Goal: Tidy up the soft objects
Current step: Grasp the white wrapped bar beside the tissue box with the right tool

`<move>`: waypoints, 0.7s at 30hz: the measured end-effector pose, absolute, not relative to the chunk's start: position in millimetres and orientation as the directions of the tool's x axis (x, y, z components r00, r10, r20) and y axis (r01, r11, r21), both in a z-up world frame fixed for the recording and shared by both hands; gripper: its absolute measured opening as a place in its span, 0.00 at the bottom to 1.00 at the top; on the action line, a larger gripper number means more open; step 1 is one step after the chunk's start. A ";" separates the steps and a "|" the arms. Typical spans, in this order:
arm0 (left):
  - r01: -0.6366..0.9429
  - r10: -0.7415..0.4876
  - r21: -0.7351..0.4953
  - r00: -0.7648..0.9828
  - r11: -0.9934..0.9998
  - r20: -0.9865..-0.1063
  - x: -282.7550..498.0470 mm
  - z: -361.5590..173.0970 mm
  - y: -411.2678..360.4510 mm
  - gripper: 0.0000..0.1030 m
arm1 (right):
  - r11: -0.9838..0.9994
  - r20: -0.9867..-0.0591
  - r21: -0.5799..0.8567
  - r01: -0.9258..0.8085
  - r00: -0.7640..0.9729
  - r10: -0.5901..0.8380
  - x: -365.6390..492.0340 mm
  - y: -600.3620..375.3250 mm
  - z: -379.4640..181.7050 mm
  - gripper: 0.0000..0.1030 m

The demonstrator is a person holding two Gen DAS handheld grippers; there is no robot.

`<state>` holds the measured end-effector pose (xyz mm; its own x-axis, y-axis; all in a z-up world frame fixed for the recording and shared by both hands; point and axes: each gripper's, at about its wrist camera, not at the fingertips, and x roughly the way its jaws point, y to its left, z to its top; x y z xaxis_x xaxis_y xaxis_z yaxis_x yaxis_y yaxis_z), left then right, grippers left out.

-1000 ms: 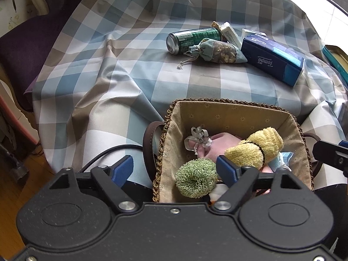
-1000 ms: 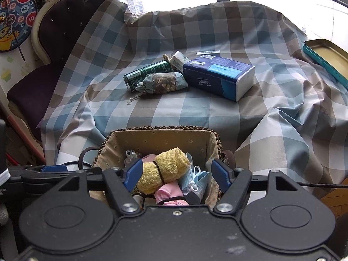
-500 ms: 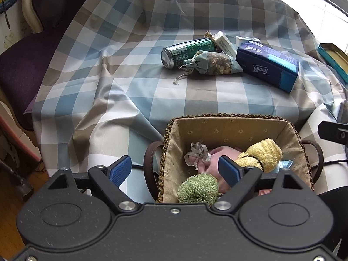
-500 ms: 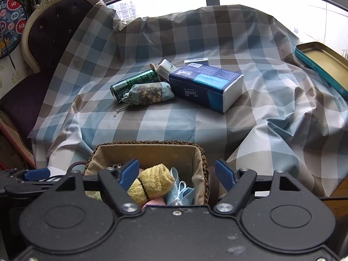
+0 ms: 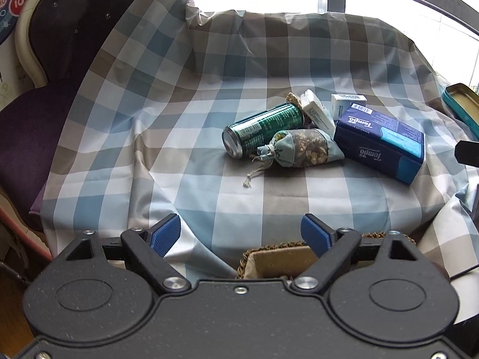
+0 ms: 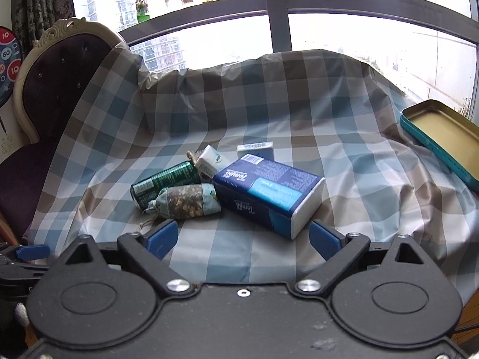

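Observation:
A drawstring fabric pouch (image 5: 302, 152) (image 6: 187, 202) lies on the checked cloth beside a green can (image 5: 263, 128) (image 6: 164, 179) and a blue tissue pack (image 5: 380, 146) (image 6: 266, 197). Small white tissue packets (image 5: 317, 113) (image 6: 211, 160) rest behind them. Only the near rim of the woven basket (image 5: 269, 257) shows under my left gripper (image 5: 241, 234), which is open and empty. My right gripper (image 6: 242, 237) hovers short of the tissue pack; its jaws are opening with nothing between them.
A checked cloth (image 5: 239, 68) covers the table and drapes at its edges. A dark upholstered chair (image 6: 45, 95) stands at the left. A teal metal tin (image 6: 443, 140) sits at the right edge. Windows run along the back.
Both grippers have pulled back and risen from the basket, so its contents have dropped out of view. The right gripper's jaws have spread wider. The table items have not moved.

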<state>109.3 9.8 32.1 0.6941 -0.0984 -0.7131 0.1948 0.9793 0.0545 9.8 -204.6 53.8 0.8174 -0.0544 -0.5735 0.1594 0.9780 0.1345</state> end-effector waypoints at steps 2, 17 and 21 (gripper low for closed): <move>0.194 -0.098 0.054 0.695 0.979 -0.712 118.9 34.2 9.7 0.82 | 0.975 -0.566 0.137 0.174 0.822 -0.067 21.4 -209.1 57.2 1.00; 0.199 -0.090 0.063 0.673 0.978 -0.734 182.4 29.3 -3.1 0.82 | 0.980 -0.613 0.057 0.193 0.781 -0.118 150.6 -220.4 26.1 0.99; 0.213 -0.092 0.069 0.663 0.975 -0.743 198.7 24.3 -12.4 0.82 | 0.977 -0.630 0.037 0.208 0.764 -0.139 193.2 -225.8 13.7 0.99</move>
